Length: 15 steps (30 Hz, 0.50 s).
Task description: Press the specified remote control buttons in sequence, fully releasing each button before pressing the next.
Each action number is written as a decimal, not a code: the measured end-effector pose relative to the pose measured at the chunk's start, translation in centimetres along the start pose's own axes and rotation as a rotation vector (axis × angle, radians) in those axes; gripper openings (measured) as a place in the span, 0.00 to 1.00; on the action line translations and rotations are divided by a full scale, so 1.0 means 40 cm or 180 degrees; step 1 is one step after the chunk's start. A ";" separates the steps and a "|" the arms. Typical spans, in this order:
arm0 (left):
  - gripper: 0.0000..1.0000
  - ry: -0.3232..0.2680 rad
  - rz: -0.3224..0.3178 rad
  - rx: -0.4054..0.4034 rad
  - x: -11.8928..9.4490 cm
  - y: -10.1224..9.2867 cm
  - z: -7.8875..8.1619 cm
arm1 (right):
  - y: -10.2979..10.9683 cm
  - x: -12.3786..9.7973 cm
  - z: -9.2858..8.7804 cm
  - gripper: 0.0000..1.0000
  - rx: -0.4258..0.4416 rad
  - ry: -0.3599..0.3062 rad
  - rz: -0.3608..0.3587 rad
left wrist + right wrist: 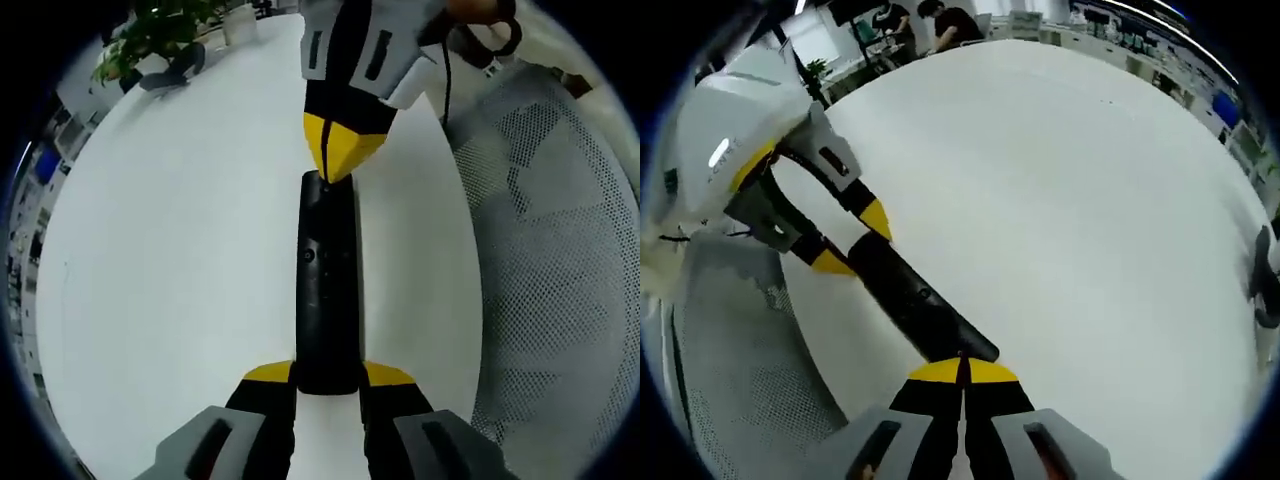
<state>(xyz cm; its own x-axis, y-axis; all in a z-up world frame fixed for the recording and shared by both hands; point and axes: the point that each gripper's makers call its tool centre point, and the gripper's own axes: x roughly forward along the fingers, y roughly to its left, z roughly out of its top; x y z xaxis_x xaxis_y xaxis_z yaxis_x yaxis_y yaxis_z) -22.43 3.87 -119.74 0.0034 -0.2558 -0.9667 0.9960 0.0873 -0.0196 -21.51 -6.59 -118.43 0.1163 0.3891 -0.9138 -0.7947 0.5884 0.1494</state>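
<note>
A long black remote lies on the white table, running straight away from me in the left gripper view. My left gripper is shut on its near end, one yellow tip on each side. My right gripper comes in from the top, jaws shut together, its yellow point touching the remote's far end. In the right gripper view, my right gripper is shut with its tip against the end of the remote. The left gripper clamps the other end at the upper left.
A white mesh chair stands right beside the table edge, and the mesh chair sits at lower left in the right gripper view. A potted plant stands at the far end. A dark object lies at the right edge. People sit far back.
</note>
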 end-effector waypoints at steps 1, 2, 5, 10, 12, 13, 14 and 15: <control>0.22 -0.0002 -0.0003 -0.0006 0.000 0.001 0.000 | 0.000 0.000 0.000 0.00 -0.0001 0.0006 0.0002; 0.22 -0.0003 -0.0005 -0.0007 0.000 0.001 0.001 | -0.001 0.000 0.000 0.00 -0.0004 0.0013 0.0003; 0.22 0.0001 -0.0007 -0.0019 0.000 0.000 0.001 | 0.006 0.001 0.002 0.00 0.0109 0.0018 0.0084; 0.22 0.0000 0.0000 -0.0036 0.000 0.000 0.001 | 0.008 0.001 0.004 0.00 0.0101 0.0000 0.0110; 0.22 0.0002 -0.0005 -0.0037 -0.001 0.000 0.001 | 0.006 0.000 0.005 0.00 0.0131 -0.0016 0.0118; 0.22 0.0005 -0.0005 -0.0037 0.000 0.000 0.001 | 0.006 0.000 0.007 0.00 0.0148 -0.0035 0.0124; 0.22 0.0014 -0.0002 -0.0042 0.000 0.000 0.001 | 0.010 0.000 0.010 0.00 0.0176 -0.0058 0.0143; 0.22 0.0021 0.0001 -0.0045 0.000 -0.001 0.001 | 0.012 0.001 0.011 0.00 0.0190 -0.0063 0.0150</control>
<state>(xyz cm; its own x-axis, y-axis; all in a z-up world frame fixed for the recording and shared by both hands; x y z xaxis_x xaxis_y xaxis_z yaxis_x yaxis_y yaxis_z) -22.45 3.82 -119.71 0.0030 -0.2495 -0.9684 0.9946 0.1009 -0.0229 -21.60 -5.98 -118.22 0.0918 0.4311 -0.8976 -0.7627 0.6100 0.2150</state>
